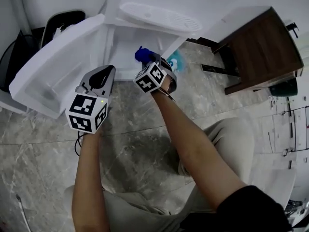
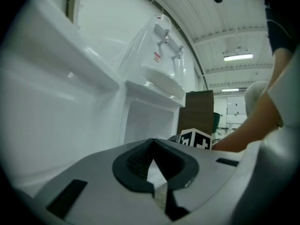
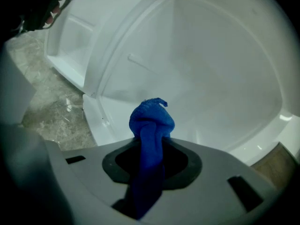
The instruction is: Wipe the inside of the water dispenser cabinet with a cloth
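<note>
Where the lower cabinet (image 1: pixel 129 46) of the white plastic water dispenser stands open, the right gripper (image 1: pixel 152 60) is at its mouth. Its jaws are closed tight on a bunched blue cloth (image 3: pixel 151 118). A rounded knot of the cloth sticks out beyond the jaw tips, and the rest of it runs back between them. The knot faces the white inner wall of the cabinet, but I cannot tell whether it touches the wall. The left gripper (image 2: pixel 152 146) has its jaws brought together at the tips, with nothing between them. It is to the left of the right gripper, close to the white cabinet door (image 1: pixel 58 66), which is swung open to the left. A dark brown wooden table (image 1: pixel 260 47) stands to the right of the dispenser on the grey marbled stone floor (image 1: pixel 137 144).
</note>
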`<move>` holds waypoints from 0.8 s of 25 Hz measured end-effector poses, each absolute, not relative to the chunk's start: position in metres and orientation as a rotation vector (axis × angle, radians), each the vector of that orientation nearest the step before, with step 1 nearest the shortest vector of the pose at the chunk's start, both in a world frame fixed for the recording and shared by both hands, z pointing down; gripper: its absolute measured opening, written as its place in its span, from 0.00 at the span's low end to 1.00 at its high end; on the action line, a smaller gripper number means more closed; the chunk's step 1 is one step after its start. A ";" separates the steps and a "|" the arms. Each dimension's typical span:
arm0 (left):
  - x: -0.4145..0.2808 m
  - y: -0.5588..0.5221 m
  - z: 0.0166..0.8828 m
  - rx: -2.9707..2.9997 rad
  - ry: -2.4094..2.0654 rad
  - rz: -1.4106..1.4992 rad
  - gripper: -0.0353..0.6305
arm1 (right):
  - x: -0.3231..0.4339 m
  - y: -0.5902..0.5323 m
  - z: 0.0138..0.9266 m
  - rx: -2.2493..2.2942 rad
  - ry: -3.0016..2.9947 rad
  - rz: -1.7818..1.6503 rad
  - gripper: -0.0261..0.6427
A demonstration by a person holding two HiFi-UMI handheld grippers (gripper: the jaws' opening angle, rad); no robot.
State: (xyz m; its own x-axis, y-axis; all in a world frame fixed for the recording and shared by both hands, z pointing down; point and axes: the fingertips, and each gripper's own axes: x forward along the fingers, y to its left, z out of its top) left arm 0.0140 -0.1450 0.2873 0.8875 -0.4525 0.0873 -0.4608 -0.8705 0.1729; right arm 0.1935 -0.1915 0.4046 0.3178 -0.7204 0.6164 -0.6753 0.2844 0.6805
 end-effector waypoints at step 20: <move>0.023 -0.178 0.295 2.803 -0.740 0.013 0.06 | 0.207 -0.266 0.461 1.301 -1.215 -0.066 0.17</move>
State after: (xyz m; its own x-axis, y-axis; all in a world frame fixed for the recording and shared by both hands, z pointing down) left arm 0.0233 -0.1783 0.2945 0.8716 -0.4852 0.0697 -0.4873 -0.8423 0.2303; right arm 0.2068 -0.2655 0.4607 0.4358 -0.6385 0.6344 -0.5664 0.3532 0.7446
